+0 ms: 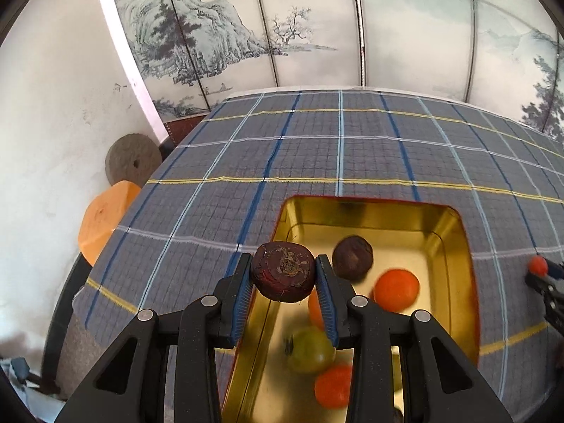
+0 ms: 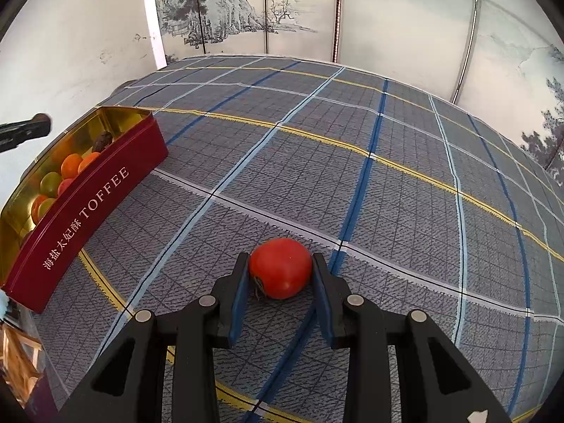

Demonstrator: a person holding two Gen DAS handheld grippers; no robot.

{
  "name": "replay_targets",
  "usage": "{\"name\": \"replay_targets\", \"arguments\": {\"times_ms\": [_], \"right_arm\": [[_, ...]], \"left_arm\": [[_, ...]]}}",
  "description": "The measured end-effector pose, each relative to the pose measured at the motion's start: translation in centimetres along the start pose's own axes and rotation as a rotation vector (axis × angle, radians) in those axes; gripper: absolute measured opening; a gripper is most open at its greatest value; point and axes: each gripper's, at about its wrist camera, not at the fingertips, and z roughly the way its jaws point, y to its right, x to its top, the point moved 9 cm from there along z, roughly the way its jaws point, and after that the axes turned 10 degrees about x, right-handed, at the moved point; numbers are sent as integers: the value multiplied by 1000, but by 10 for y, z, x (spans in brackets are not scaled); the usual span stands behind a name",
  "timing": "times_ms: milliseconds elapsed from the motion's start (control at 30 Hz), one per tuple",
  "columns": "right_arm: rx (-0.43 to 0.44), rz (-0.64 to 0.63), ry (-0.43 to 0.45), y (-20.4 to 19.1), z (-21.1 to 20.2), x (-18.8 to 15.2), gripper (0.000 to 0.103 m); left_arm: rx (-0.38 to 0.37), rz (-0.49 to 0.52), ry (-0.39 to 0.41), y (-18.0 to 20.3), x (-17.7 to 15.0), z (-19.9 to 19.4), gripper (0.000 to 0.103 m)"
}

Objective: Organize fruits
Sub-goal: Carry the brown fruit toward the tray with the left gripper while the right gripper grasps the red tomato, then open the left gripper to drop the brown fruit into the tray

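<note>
A dark fruit [image 1: 283, 271] is clamped by the left claw [image 1: 283, 275] above the tin [image 1: 454, 246]; a soft tomato [image 2: 281, 268], likely bruisable, is gripped at its sides by the right claw [image 2: 280, 271].

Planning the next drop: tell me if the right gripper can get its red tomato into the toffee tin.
Probably yes. The right gripper grips the red tomato; bare tablecloth lies before the open toffee tin.

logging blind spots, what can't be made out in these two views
- Left wrist: fruit in the tin is motion-blurred; the left tool, gripping a dark fruit, covers some.
- Right wrist: the tin wall hides the fruit's lower parts; the tomato's contact with the cloth is unclear.
</note>
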Motion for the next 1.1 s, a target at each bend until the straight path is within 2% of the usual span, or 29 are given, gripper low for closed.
{"name": "replay_targets", "arguments": {"times_ms": [400,533,600,667,800,1000,1100], "right_arm": [[-2,0,-1,-1,0,0,31],[-3,0,-1,-1,0,0,31],[-3,0,-1,-1,0,0,31],[-3,0,-1,0,0,0,31],[-3,0,-1,-1,0,0,31],[-4,0,-2,0,0,0,31],[-5,-1,-2,-1,-1,-1,31]], "left_arm": [[25,46,-39,16,22,35,37],[50,50,-30,17,27,40,40],[58,45,-26,15,29,41,43],[69,38,-26,12,30,40,53],[68,14,-4,8,29,24,57],[93,2,85,6,19,-28,62],[103,-13,99,2,7,-51,64]]}}
